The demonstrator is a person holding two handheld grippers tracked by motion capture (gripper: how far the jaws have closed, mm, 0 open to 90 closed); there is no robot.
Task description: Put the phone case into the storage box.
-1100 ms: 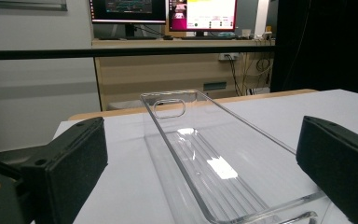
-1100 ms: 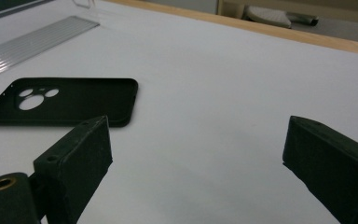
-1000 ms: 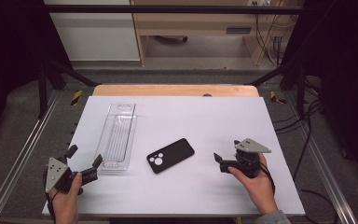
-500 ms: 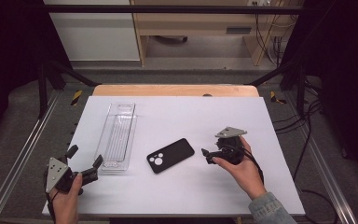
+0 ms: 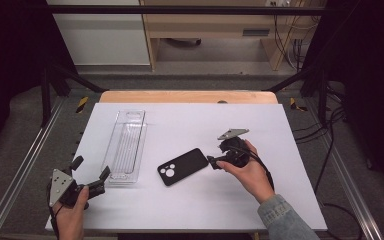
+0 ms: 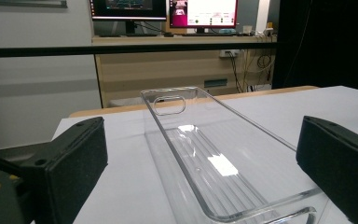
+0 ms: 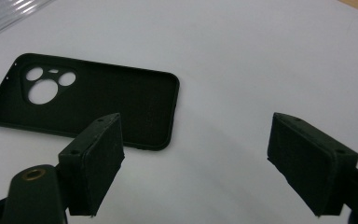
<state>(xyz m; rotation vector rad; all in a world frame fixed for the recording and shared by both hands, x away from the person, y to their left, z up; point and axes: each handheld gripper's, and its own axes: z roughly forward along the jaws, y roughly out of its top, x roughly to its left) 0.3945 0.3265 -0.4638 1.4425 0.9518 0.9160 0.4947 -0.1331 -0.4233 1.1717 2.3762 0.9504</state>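
A black phone case point(image 5: 182, 166) point(image 7: 88, 100) lies flat mid-table, inner side up, camera cut-outs at its left end. My right gripper point(image 5: 216, 155) point(image 7: 200, 158) hovers just off its right end, open; its jaws have just been closing a little with nothing between them. A clear plastic tray point(image 5: 126, 145) point(image 6: 214, 158) lies lengthwise at the left. My left gripper point(image 5: 91, 167) point(image 6: 205, 154) rests by the tray's near end, open wide, and the pads do not touch the tray.
The white table top point(image 5: 290, 130) ends at a wooden strip point(image 5: 185, 96) along the far side. Metal rails point(image 5: 20, 170) run down both sides. Bare white surface lies right of and in front of the case.
My right hand has moved left across the table, from the right side to the phone case's right end. The left hand has stayed put.
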